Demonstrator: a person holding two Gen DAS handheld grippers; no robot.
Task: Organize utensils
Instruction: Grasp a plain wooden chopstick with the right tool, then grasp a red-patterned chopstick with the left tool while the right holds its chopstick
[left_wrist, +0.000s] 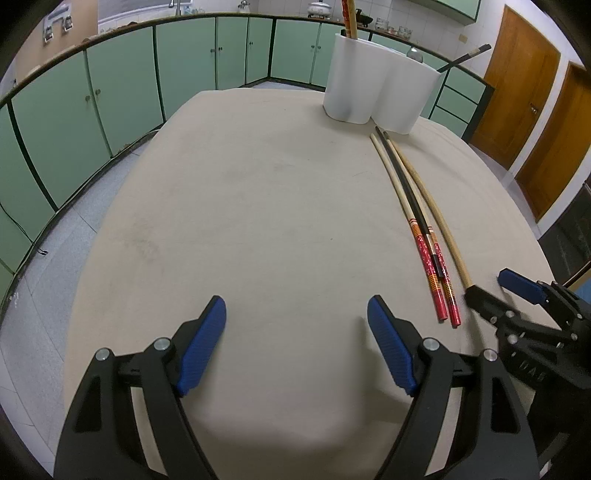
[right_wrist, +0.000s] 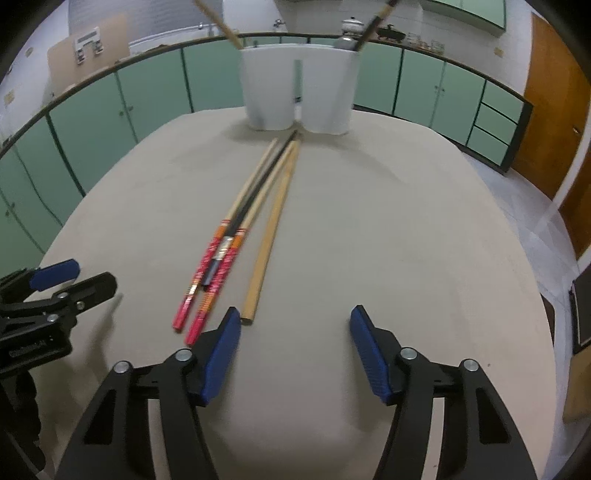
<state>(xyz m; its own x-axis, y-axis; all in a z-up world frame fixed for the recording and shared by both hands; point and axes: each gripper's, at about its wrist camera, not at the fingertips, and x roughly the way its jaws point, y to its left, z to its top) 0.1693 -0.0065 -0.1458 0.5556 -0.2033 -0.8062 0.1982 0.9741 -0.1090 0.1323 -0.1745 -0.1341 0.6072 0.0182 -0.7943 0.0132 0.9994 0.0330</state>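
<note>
A beige-covered table (right_wrist: 406, 221) is seen bearing a white two-compartment holder (right_wrist: 299, 88) and four chopsticks (right_wrist: 236, 236) laid close together before it.

Chopsticks on table (left_wrist: 258, 206): four.
- Red-handled, patterned: two (right_wrist: 199, 291) (right_wrist: 218, 284).
- Black: one (right_wrist: 258, 192).
- Plain wood: one (right_wrist: 271, 229).

Holder (right_wrist: 299, 92), white, two-lobed: one. Sticks standing in it: at least three — one wood (right_wrist: 218, 22), one dark (right_wrist: 376, 22), one red (left_wrist: 345, 14). Metal round-topped item (left_wrist: 415, 53) in holder: one, kind unclear.

Grippers: two (left_wrist: 295, 343) (right_wrist: 295, 354).

Brown doors: two (left_wrist: 517, 81) (left_wrist: 557, 147).
</note>
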